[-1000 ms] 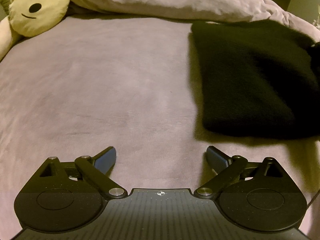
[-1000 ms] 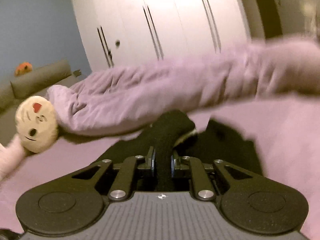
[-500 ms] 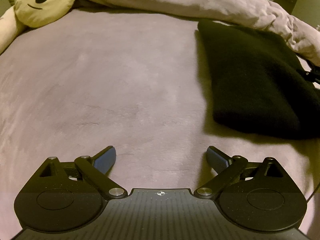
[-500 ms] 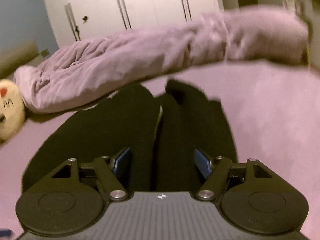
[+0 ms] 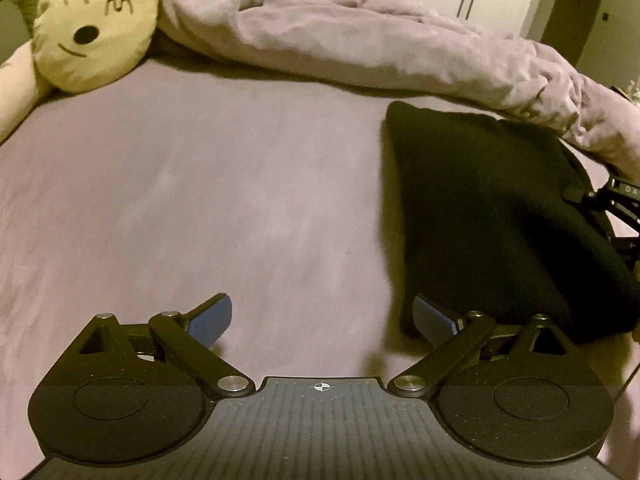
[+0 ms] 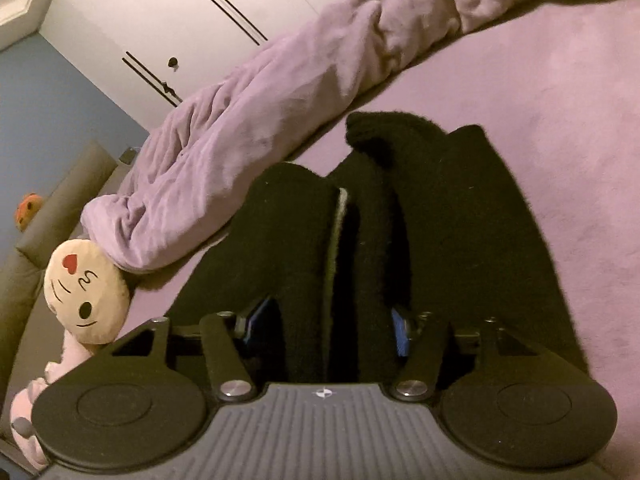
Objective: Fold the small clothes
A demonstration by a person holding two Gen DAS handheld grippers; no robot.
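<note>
Right wrist view: your right gripper (image 6: pixel 326 326) sits low over the black garment (image 6: pixel 360 240) on the purple bed sheet (image 6: pixel 560 100). Its jaws have just been closing from wide, with thick folds bunched between the pads; I can't tell if they press yet. Your left gripper (image 5: pixel 322 316) is wide apart and empty, just beside the garment's near corner. Looks like a regrip mid-fold. Next: pinch firmly, then carry the fold over.

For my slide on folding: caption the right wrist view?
Right gripper straddles a folded black garment on the purple bed.
</note>
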